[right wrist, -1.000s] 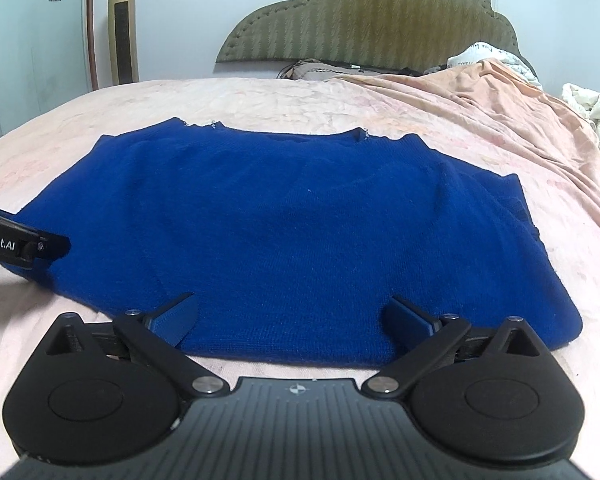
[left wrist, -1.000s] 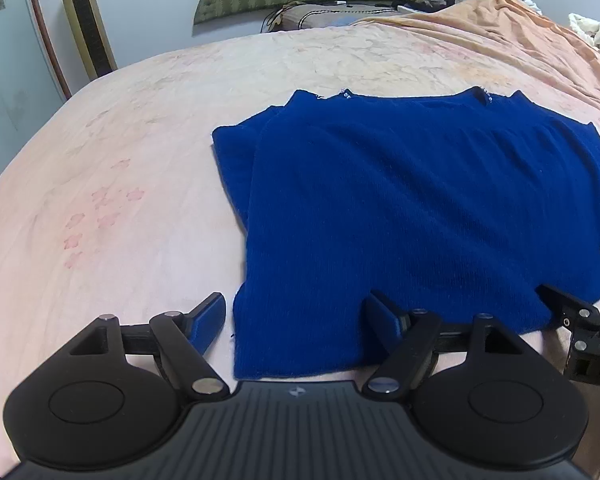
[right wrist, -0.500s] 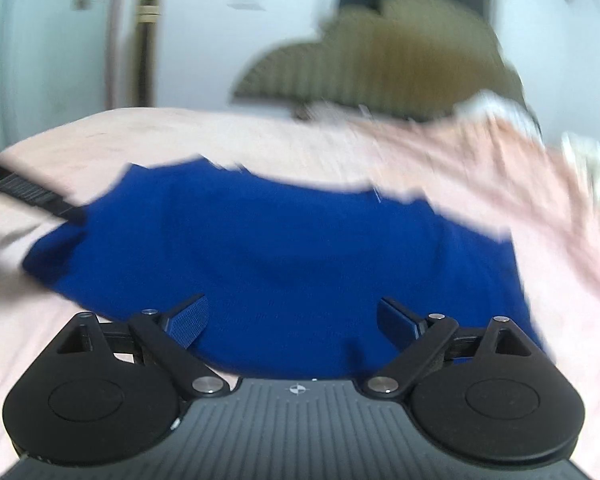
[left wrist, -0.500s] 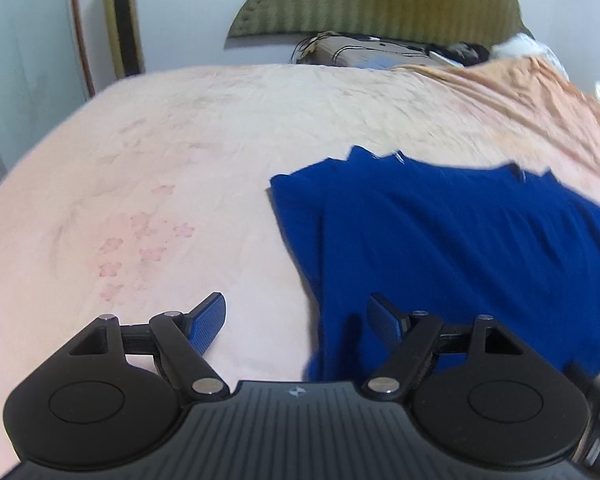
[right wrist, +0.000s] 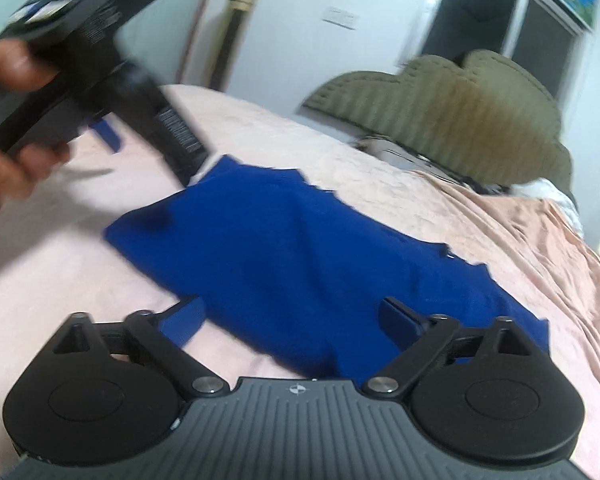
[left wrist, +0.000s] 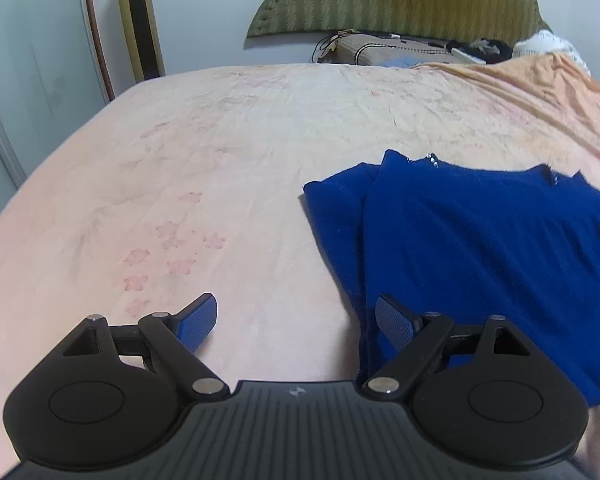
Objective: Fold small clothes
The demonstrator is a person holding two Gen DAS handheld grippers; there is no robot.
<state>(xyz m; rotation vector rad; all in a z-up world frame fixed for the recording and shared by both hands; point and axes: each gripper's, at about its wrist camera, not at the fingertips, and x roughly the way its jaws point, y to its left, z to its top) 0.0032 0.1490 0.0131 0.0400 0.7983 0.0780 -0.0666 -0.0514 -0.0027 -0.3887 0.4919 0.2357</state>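
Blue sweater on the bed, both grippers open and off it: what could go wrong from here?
1. The blue sweater shows a layer folded under along its left edge; a pinch there by the left gripper may catch only one layer.
2. The right wrist view is blurred, so the right gripper may land off the hem.
3. Dragging could wrinkle the pink bedsheet.

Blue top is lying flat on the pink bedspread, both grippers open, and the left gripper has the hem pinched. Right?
Not quite. The left gripper holds nothing: in the left wrist view it is open over the pink bedspread beside the blue top. The right gripper is open too.
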